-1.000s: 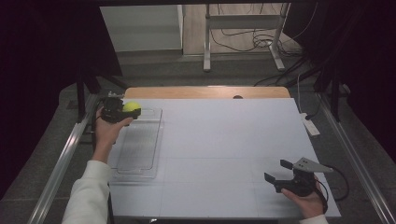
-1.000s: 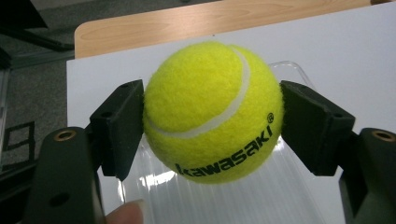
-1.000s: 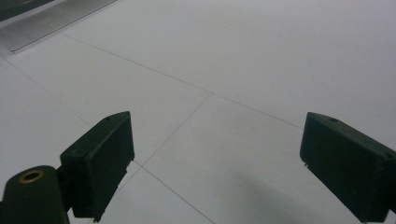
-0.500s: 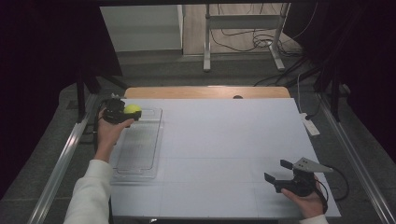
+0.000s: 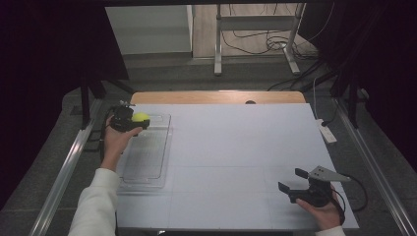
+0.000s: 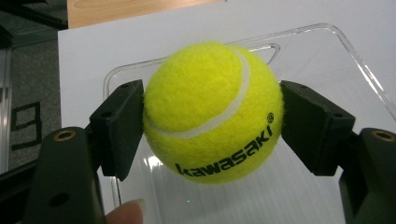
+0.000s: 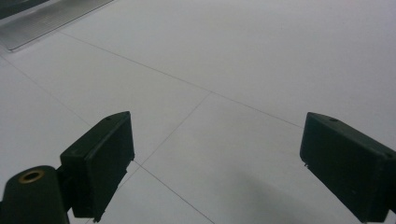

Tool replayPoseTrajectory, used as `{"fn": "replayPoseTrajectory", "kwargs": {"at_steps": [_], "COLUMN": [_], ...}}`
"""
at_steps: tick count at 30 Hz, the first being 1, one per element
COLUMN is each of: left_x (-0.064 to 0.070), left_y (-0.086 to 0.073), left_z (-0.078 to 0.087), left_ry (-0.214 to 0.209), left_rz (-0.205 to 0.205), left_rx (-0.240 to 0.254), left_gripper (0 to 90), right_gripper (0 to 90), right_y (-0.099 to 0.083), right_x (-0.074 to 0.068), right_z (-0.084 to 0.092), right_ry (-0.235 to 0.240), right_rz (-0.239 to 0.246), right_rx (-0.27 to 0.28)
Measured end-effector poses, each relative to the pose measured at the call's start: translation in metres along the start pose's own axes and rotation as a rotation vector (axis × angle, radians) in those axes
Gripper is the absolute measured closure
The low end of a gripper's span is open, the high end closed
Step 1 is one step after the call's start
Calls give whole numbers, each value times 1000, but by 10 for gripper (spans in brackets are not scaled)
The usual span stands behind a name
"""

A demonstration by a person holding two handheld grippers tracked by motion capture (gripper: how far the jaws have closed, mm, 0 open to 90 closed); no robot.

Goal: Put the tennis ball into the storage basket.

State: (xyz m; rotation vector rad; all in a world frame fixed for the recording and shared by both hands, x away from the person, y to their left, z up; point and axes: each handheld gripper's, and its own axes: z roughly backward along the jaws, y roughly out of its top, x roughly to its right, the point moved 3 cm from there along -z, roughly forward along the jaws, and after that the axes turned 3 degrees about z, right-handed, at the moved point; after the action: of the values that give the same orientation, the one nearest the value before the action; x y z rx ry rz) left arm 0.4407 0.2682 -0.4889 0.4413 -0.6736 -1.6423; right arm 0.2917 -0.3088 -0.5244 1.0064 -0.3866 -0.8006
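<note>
Seen from above, a white table [image 5: 236, 162] fills the middle of the frame. At the left, the left gripper [image 5: 132, 121] is clamped on a yellow tennis ball [image 5: 140, 118], held over the far end of a clear plastic tray [image 5: 147, 162] that lies along the table's left edge. In the left gripper view the ball [image 6: 212, 112] sits centre frame, both black pads pressed against its sides. At the lower right, the right gripper [image 5: 291, 181] hovers with its jaws spread wide apart, nothing between them
</note>
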Motion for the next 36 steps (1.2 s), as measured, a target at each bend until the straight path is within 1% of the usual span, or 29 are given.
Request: {"fn": "replayPoseTrajectory", "kwargs": {"at_steps": [1, 5, 6, 13, 18, 20, 21, 24, 26, 28, 36], "left_x": [0, -1, 0, 0, -2, -1, -2, -1, -1, 0, 1], "left_y": [0, 0, -1, -2, -5, -7, -7, -8, -8, -9, -11], "left_z": [-1, -3, -4, -8, -11, -13, -14, -15, -16, -17, -22], "left_ry": [1, 7, 5, 7, 7, 3, 6, 8, 14, 11, 20], "left_rz": [5, -7, 0, -7, -6, 1, -7, -2, -14, -9, -15], "left_rx": [-3, -12, -15, -31, -51, -56, -61, -64, -73, -76, -97], "left_gripper": [263, 263, 263, 263, 263, 263, 263, 263, 263, 263, 262], "right_gripper": [100, 100, 100, 100, 100, 100, 100, 100, 100, 101, 101], "right_y": [0, 0, 0, 0, 0, 0, 0, 0, 0, 0, -1], "right_x": [0, 0, 0, 0, 0, 0, 0, 0, 0, 0, 0], "right_z": [0, 0, 0, 0, 0, 0, 0, -1, 0, 0, 0], "right_ry": [0, 0, 0, 0, 1, 0, 0, -1, -1, -1, -2], "right_rz": [0, 1, 0, 0, 2, 1, 1, 3, 3, 1, 0], "right_rx": [0, 0, 0, -1, -2, -2, -3, -4, -4, -3, -5]}}
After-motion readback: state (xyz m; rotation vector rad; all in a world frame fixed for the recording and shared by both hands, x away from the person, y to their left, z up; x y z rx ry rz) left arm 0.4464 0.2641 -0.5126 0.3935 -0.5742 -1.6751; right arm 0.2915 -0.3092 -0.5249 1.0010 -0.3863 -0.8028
